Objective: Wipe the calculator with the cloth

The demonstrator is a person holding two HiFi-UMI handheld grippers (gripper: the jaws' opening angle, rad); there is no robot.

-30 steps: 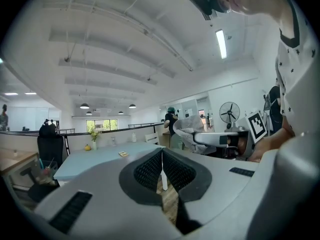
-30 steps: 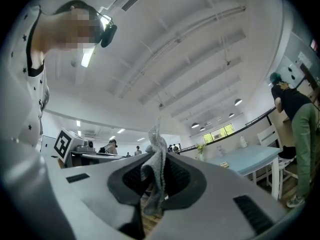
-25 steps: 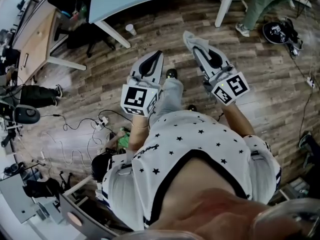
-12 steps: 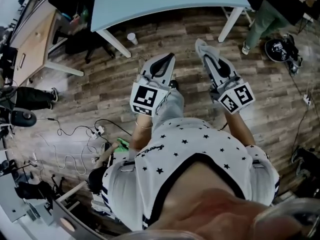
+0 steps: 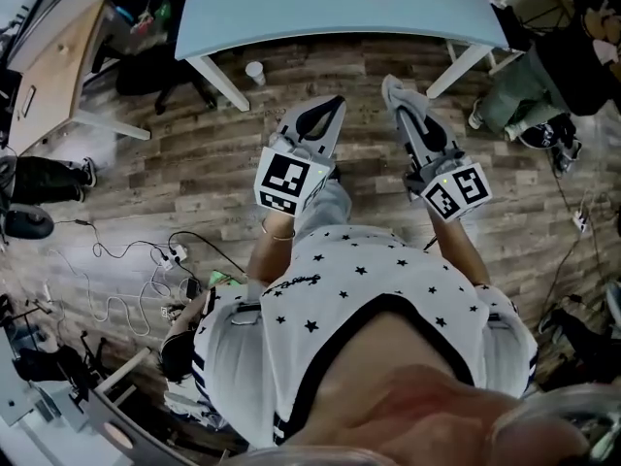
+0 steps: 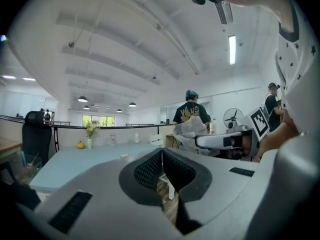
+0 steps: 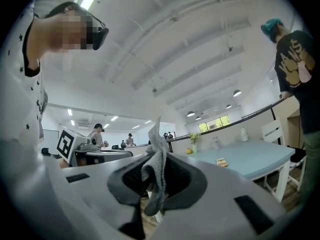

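The head camera looks almost straight down from above. A shirt [image 5: 388, 280] fills the lower frame, the wooden floor [image 5: 194, 163] the middle, and the desk [image 5: 291, 8] the top edge, with both tongs at centre. The camera on the left tongs [image 5: 333, 105] sits close behind its jaws and faces level and slightly upward, so ceiling [image 6: 125, 44] covers the upper frame. The camera on the right tongs [image 5: 393, 87] faces likewise. Both show the desk, one at lower left, the other at lower right. Each catches the other tongs at its side edge.
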